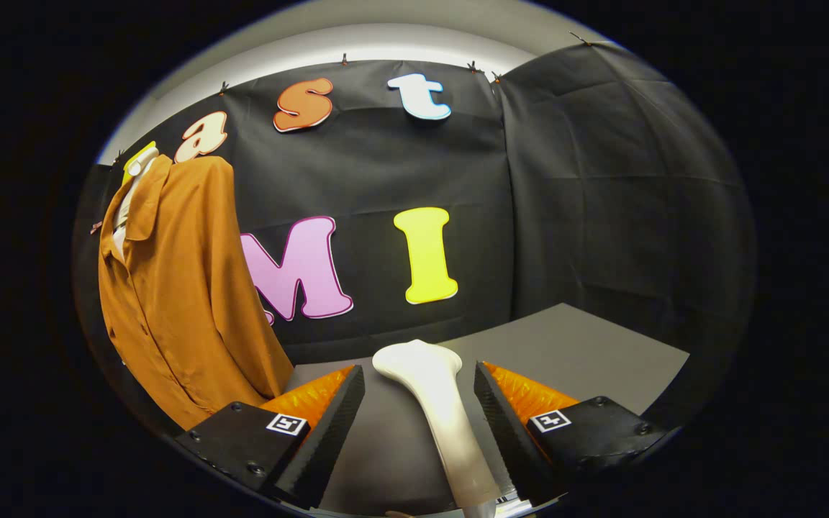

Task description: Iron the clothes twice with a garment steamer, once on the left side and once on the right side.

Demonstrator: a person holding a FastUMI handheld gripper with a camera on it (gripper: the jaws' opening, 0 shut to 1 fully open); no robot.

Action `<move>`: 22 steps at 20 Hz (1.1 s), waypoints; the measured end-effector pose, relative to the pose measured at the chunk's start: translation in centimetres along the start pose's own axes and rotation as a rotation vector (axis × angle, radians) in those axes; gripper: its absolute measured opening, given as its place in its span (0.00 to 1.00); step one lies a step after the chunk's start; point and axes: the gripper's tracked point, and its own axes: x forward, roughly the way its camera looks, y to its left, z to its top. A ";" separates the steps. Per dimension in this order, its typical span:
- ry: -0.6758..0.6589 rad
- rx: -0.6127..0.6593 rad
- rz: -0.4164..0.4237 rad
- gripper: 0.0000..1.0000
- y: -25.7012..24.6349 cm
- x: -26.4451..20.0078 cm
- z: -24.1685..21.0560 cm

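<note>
A white garment steamer [435,403] lies on the grey table [587,352], its broad head pointing away from me and its handle running back toward me. My gripper [418,368] is open, one finger on each side of the steamer. The handle lies close along the right finger [501,410], and a wide gap separates it from the left finger [335,417]. An orange-brown shirt [184,288] hangs upright on a white stand [137,167] beyond the left finger, its collar and button line facing right.
The black cloth wall [601,201] closes the booth behind and to the right of the table. The table's bare grey top stretches out past the right finger. The shirt's hem hangs close to the table's left end.
</note>
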 end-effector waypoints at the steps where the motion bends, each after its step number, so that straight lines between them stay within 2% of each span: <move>1: 0.026 0.001 -0.001 0.97 -0.2 0.6 -0.6; 10: 0.233 -0.040 -0.048 0.97 -1.7 3.6 -5.0; 13: 0.305 -0.040 -0.046 0.94 -1.7 4.3 -6.6; 15: 0.331 -0.038 -0.053 0.87 -1.9 4.6 -7.1; 20: 0.341 -0.029 -0.078 0.55 -2.6 4.7 -7.2; 22: 0.321 -0.015 -0.057 0.55 -2.1 4.3 -6.6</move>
